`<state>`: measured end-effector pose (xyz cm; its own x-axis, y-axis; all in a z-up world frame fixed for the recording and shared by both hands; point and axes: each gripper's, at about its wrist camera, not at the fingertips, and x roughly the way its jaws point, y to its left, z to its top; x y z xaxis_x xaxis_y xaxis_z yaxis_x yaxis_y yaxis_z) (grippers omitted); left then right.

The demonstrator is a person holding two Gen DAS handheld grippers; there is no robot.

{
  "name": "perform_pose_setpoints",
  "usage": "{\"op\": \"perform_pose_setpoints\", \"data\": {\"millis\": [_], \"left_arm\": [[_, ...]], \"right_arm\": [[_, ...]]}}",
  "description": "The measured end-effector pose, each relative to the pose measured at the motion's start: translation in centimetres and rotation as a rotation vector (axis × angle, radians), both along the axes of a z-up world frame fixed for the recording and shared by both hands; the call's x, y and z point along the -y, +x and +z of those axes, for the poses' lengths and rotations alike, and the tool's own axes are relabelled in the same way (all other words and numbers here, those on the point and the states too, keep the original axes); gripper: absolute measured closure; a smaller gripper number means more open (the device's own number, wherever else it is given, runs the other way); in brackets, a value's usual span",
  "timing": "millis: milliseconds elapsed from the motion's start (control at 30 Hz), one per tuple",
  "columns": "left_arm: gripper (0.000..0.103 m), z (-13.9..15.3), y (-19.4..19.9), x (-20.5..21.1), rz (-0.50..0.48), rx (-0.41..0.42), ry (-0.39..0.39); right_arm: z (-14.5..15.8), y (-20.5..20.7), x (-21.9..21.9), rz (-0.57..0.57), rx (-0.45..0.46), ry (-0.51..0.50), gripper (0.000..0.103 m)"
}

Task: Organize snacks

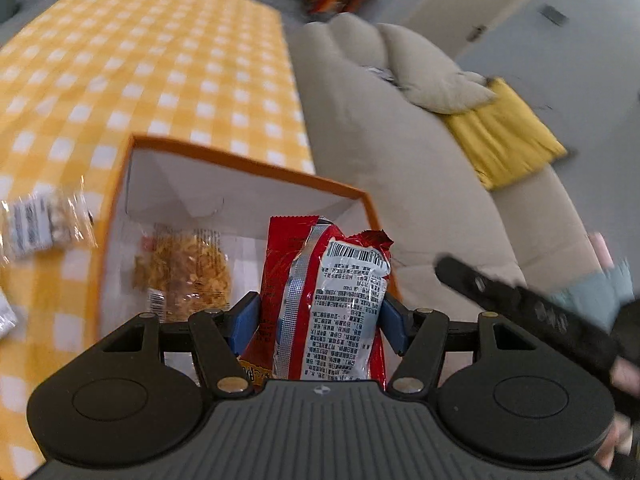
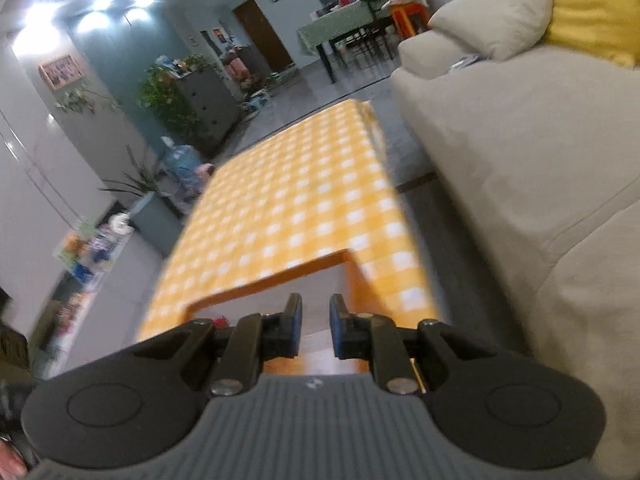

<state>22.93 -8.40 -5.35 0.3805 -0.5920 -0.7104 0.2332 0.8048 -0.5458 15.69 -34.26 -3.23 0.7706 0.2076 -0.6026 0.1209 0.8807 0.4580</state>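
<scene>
Red foil shows between the blue pads of the left gripper (image 1: 318,322), which clasps a red snack packet (image 1: 324,300) with a white label. The packet hangs over the open orange-rimmed box (image 1: 248,168) on the yellow checked tablecloth (image 1: 160,60). A clear bag of golden crisps (image 1: 182,276) already lies on the box floor, and another clear snack bag (image 1: 36,224) sits outside, just beside the box's left wall.

My worry is the hold itself: the pads seem to pinch only the puffy lower part of the packet, so the slick foil could slide out early, or the packet could tip sideways. It hangs near the box's right wall and the table edge by the beige sofa (image 1: 400,160), so a drop there might catch the rim and fall outside. It could also land on the crisps and crush them.

The right gripper (image 2: 316,330) is closed with nothing between its fingers, and in the left view it sits close on the right, near enough to risk a knock.
</scene>
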Motion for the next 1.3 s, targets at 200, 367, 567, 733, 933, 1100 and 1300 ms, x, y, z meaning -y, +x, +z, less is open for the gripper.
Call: {"op": "perform_pose_setpoints", "data": {"millis": [200, 367, 567, 733, 933, 1100, 1300], "left_arm": [[0.031, -2.4, 2.0, 3.4, 0.096, -0.010, 0.108], [0.031, -4.6, 3.6, 6.1, 0.135, -0.037, 0.219], [0.021, -5.6, 3.4, 8.2, 0.106, -0.011, 0.294], [0.018, -5.4, 3.4, 7.6, 0.118, -0.068, 0.289], [0.018, -3.1, 2.6, 7.0, 0.115, -0.024, 0.271], [0.018, 0.3, 1.0, 5.8, 0.081, 0.027, 0.257], [0.017, 5.1, -1.7, 3.1, 0.030, 0.092, 0.250]], "right_arm": [[-2.3, 0.3, 2.1, -0.019, -0.044, 0.066, 0.090], [-3.6, 0.5, 2.4, -0.003, -0.080, 0.048, 0.090], [-3.9, 0.6, 3.3, -0.019, -0.067, 0.085, 0.090], [-4.0, 0.4, 4.3, -0.050, -0.069, 0.108, 0.090], [-3.8, 0.0, 4.5, -0.059, -0.063, 0.113, 0.089], [-3.2, -0.2, 4.1, -0.043, -0.048, 0.095, 0.089], [-1.7, -1.0, 2.9, 0.003, -0.023, 0.075, 0.083]]}}
